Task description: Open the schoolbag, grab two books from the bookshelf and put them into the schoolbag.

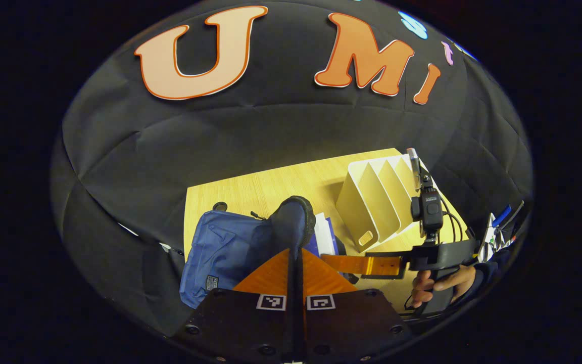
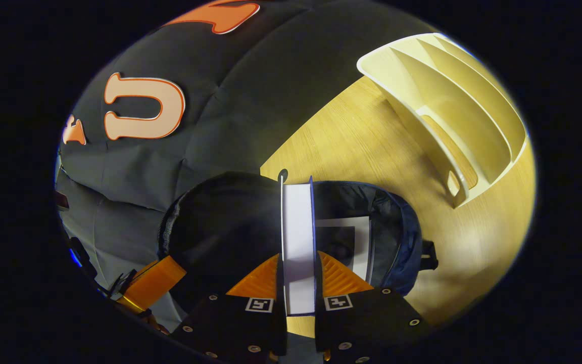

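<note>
- Left gripper point(image 1: 295, 253), in left gripper view: fingers pinched together on the raised dark edge of the blue schoolbag point(image 1: 225, 250), gripping the fabric & holding it up
- Schoolbag sits on a light wood table point(image 1: 271, 187), near its front-left part, right ahead of the left gripper
- In right gripper view the bag's mouth gapes wide w/ dark lining, directly under & ahead of the right gripper point(image 2: 299, 283)
- Right gripper clamped on 1 book point(image 2: 298, 237), held upright on edge, white page block facing the camera, a finger pressing each cover; book hangs over the open bag mouth
- A 2nd book point(image 2: 359, 242) lies inside the bag, white w/ a dark panel, just right of the held book; can't tell if the two touch
- In left gripper view, white page edges point(image 1: 324, 232) show just behind the lifted bag edge; can't tell which book
- Bookshelf point(image 1: 379, 199): 1 pale cream divider rack on the table, right of the bag & apart from it; 4 slanted slots visible
- In right gripper view the rack sits at upper right, beyond the bag
- In left gripper view the right gripper shows farther off at right, a person's hand point(image 1: 440, 285) round its handle, its fingers reaching toward the bag
- Count: 1 schoolbag, 2 books, 1 rack, 2 grippers, 1 hand visible
</note>
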{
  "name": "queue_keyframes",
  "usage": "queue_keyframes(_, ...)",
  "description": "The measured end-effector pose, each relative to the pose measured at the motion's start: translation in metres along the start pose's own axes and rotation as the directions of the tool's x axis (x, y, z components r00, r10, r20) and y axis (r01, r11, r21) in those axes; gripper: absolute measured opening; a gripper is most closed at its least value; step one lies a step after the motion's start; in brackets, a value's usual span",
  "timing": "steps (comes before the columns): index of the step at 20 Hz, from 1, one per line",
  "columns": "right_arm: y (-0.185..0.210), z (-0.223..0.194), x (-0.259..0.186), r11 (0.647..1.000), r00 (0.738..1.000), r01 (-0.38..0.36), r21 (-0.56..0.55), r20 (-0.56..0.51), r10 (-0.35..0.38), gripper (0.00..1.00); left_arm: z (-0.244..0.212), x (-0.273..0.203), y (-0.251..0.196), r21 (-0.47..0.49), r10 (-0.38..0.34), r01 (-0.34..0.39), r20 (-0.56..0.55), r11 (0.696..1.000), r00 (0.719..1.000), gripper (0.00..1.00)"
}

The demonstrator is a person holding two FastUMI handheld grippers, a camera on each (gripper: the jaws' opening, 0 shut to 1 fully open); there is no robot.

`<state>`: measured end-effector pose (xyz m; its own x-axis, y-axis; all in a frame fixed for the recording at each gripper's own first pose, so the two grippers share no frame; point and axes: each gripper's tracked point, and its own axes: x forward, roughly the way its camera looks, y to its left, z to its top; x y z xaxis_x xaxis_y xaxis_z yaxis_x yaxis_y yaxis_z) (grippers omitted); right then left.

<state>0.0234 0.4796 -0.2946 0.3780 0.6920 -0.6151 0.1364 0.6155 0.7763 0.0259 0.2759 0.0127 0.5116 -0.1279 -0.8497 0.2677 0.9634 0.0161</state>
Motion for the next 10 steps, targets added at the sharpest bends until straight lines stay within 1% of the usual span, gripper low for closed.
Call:
queue_keyframes(3,0.005,-0.005,0.011,1.000,1.000,-0.017,-0.007,0.017,0.017,0.22,0.000,-0.001,-0.009,0.026,-0.021,0.021,0.002,0.999,1.000,0.01)
queue_keyframes(5,0.006,-0.014,0.019,1.000,1.000,-0.025,-0.018,0.000,0.025,0.22,0.002,0.000,-0.017,0.051,-0.036,0.036,0.001,0.998,0.999,0.01)
queue_keyframes(9,0.008,-0.027,0.051,0.998,1.000,-0.021,-0.065,-0.006,0.021,0.22,0.002,0.003,-0.034,0.090,-0.076,0.076,-0.001,0.993,0.997,0.01)
queue_keyframes(10,0.010,-0.037,0.063,0.996,0.999,-0.018,-0.082,-0.028,0.016,0.22,0.003,0.005,-0.038,0.093,-0.082,0.082,-0.001,0.992,0.997,0.01)
